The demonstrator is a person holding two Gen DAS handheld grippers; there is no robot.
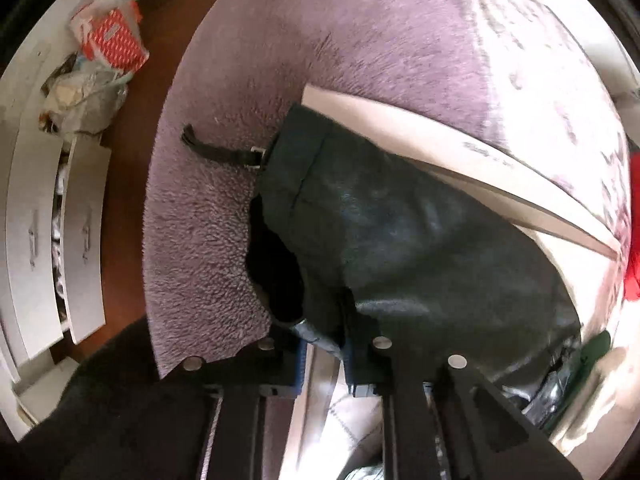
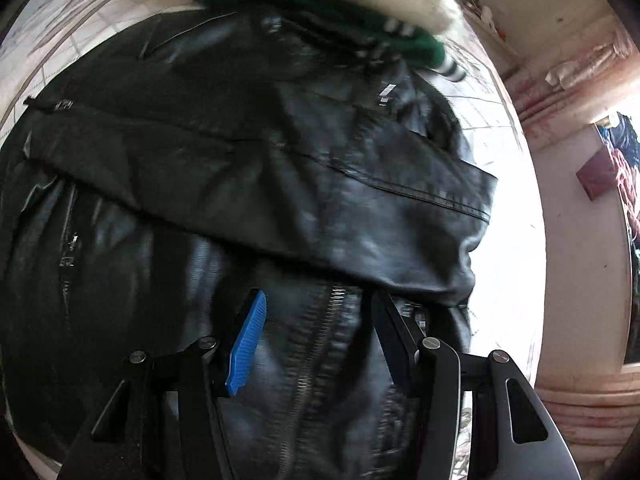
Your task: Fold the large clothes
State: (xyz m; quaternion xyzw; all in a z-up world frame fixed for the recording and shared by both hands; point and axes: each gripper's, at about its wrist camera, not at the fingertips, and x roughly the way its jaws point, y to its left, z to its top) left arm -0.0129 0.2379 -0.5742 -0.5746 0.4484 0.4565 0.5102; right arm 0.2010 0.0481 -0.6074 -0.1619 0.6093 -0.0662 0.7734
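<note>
A black leather jacket (image 1: 400,240) runs out of the left wrist view at the lower right, its hem hidden behind the left gripper (image 1: 322,354). In the right wrist view, motion blur smears the jacket's zipper (image 2: 316,344) and a green-and-white knit garment (image 2: 320,4), cut off by the top edge. Items beside white drawers (image 1: 60,240) are too small to identify.
</note>
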